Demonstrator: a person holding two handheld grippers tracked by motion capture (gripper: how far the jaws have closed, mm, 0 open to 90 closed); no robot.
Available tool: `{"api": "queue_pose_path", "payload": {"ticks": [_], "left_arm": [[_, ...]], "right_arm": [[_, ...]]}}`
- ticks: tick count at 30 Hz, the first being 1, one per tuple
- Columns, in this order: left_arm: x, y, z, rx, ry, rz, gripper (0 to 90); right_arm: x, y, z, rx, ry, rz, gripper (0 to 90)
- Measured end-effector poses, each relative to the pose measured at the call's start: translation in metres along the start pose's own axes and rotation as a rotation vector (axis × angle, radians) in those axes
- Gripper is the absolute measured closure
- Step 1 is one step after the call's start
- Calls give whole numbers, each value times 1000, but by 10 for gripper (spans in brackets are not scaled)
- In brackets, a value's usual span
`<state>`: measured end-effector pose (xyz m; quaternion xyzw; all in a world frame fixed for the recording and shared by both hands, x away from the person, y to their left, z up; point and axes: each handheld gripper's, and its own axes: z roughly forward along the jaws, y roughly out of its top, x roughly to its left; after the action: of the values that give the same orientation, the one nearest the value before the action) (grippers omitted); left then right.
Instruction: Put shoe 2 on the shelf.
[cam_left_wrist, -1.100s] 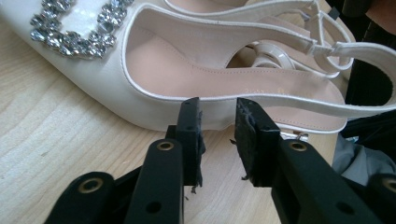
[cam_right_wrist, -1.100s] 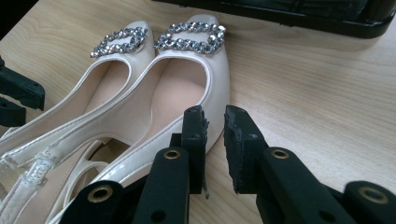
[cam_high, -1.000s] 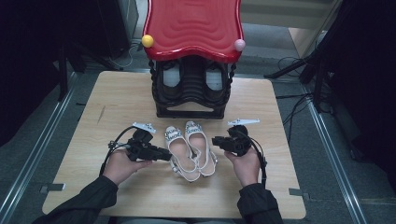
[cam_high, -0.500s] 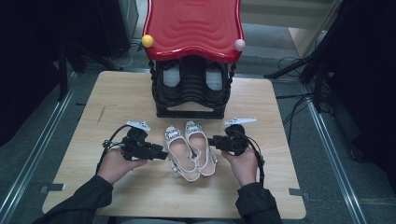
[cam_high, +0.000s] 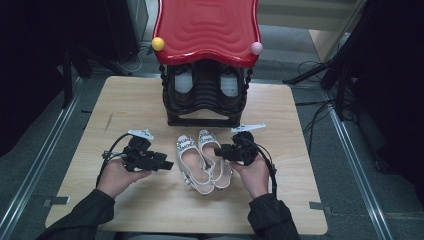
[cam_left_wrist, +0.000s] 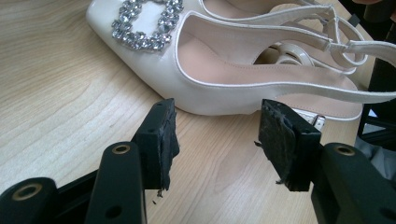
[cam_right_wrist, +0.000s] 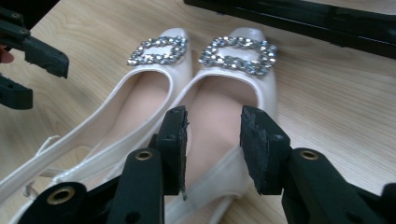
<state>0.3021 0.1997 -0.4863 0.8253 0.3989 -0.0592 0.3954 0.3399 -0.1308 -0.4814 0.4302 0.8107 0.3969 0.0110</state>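
Observation:
Two white slingback shoes with rhinestone buckles lie side by side on the wooden table (cam_high: 125, 105), toes pointing to the rack. The left shoe (cam_high: 190, 162) (cam_left_wrist: 224, 60) (cam_right_wrist: 149, 88) has my left gripper (cam_high: 169, 164) (cam_left_wrist: 215, 135) just to its left, open and empty, apart from the shoe's side. My right gripper (cam_high: 218, 150) (cam_right_wrist: 212, 140) is open over the right shoe (cam_high: 210, 145) (cam_right_wrist: 233, 93), its jaws level with the shoe's opening and nothing between them. The left gripper's jaws (cam_right_wrist: 32, 51) also appear in the right gripper view.
A black shoe rack (cam_high: 207, 100) with a wavy red top (cam_high: 207, 30) stands at the back centre; its base (cam_right_wrist: 303, 16) lies just past the toes. A yellow ball (cam_high: 158, 44) and a pink ball (cam_high: 256, 48) mark its corners. Dark floor and cables surround the table.
The right gripper has moved left, over the right shoe. The left gripper has drawn back a little to the left. The shoes have not moved.

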Motion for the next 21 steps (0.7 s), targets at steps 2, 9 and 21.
{"api": "queue_pose_path", "payload": {"ticks": [2, 9, 21], "left_arm": [[0, -1, -1, 0, 3, -2, 464], [1, -6, -4, -1, 13, -6, 463], [2, -9, -9, 11, 28, 2, 461]], "right_arm": [[3, 2, 1, 5, 0, -11, 624], [18, 10, 7, 22, 44, -36, 628], [40, 18, 26, 127, 51, -90, 632]]}}
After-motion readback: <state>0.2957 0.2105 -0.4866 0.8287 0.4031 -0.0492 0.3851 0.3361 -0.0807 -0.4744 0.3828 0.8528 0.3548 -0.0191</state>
